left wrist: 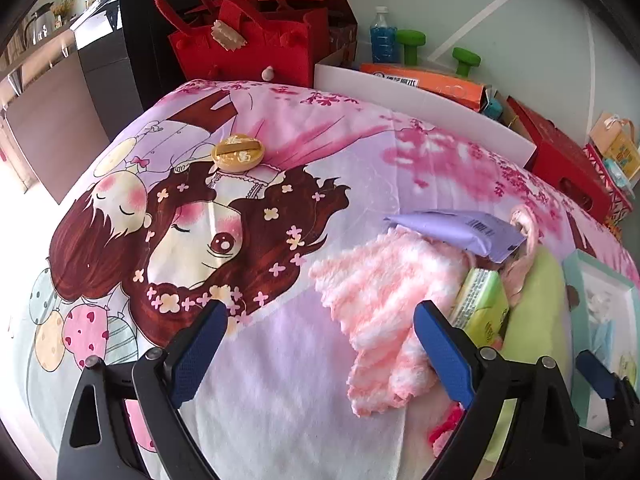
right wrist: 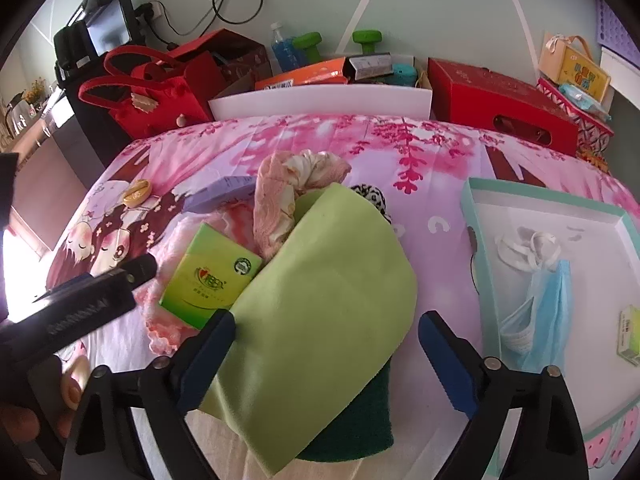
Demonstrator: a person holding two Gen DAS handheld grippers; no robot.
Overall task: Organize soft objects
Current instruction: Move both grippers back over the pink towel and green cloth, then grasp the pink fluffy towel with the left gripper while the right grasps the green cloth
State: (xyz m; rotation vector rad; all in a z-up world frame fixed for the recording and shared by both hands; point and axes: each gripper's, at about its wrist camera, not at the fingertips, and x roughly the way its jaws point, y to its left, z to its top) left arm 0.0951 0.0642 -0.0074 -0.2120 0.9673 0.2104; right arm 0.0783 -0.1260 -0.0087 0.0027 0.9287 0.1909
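Observation:
A heap of soft things lies on the cartoon-print sheet (left wrist: 280, 380). My left gripper (left wrist: 320, 346) is open low over the sheet, its right finger at the edge of a fluffy pink-and-white cloth (left wrist: 380, 312). My right gripper (right wrist: 326, 360) is open astride a light green cloth (right wrist: 332, 292) that covers a dark green pad (right wrist: 356, 420); its pads do not squeeze it. Beside them lie a green tissue pack (right wrist: 212, 276), a purple packet (right wrist: 224, 192), a pink lacy cloth (right wrist: 276, 200) and a leopard-print piece (right wrist: 372, 196). A teal-rimmed tray (right wrist: 476, 208) holds a blue face mask (right wrist: 548, 308).
A gold disc (left wrist: 238, 152) rests on the sheet further back. Behind the sheet stand a red felt bag (left wrist: 248, 44), a white bin (right wrist: 320, 100) of boxes and a red box (right wrist: 500, 104). A hand (right wrist: 24, 420) holds the left gripper's body (right wrist: 92, 300).

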